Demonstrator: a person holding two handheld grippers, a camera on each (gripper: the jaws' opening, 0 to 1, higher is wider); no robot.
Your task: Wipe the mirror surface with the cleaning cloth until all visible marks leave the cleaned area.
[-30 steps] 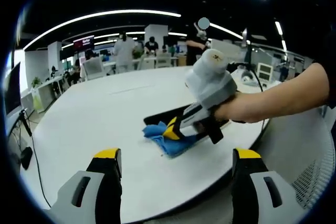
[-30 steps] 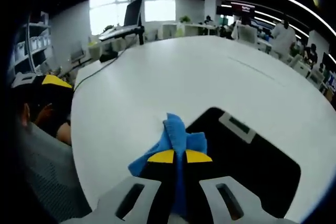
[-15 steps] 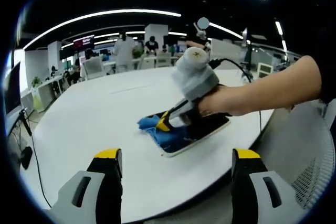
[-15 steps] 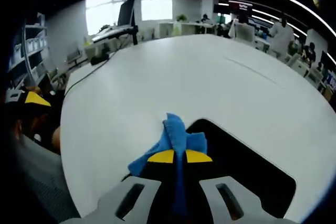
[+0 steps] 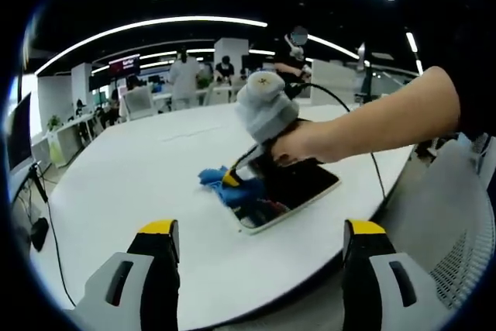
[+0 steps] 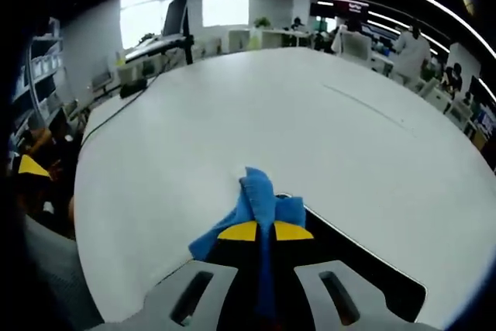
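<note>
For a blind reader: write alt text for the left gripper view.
A hand holds the right gripper, shut on a blue cleaning cloth, at the near end of a dark mirror lying on a white table. The left gripper is open in the foreground.

A: From where does the left gripper view look?

B: From off the near edge of the round white table (image 5: 139,184), well back, facing across it toward the office beyond; its own yellow-tipped left gripper (image 5: 260,239) rises at the bottom of the frame.

A: And the right gripper view?

B: Very near, low over the tabletop, looking along the right gripper (image 6: 265,231) from the lower centre toward the windows at upper left.

A: What do they share?

B: The crumpled blue cleaning cloth (image 5: 221,182), the dark rectangular mirror (image 5: 298,185) and the table around them.
</note>
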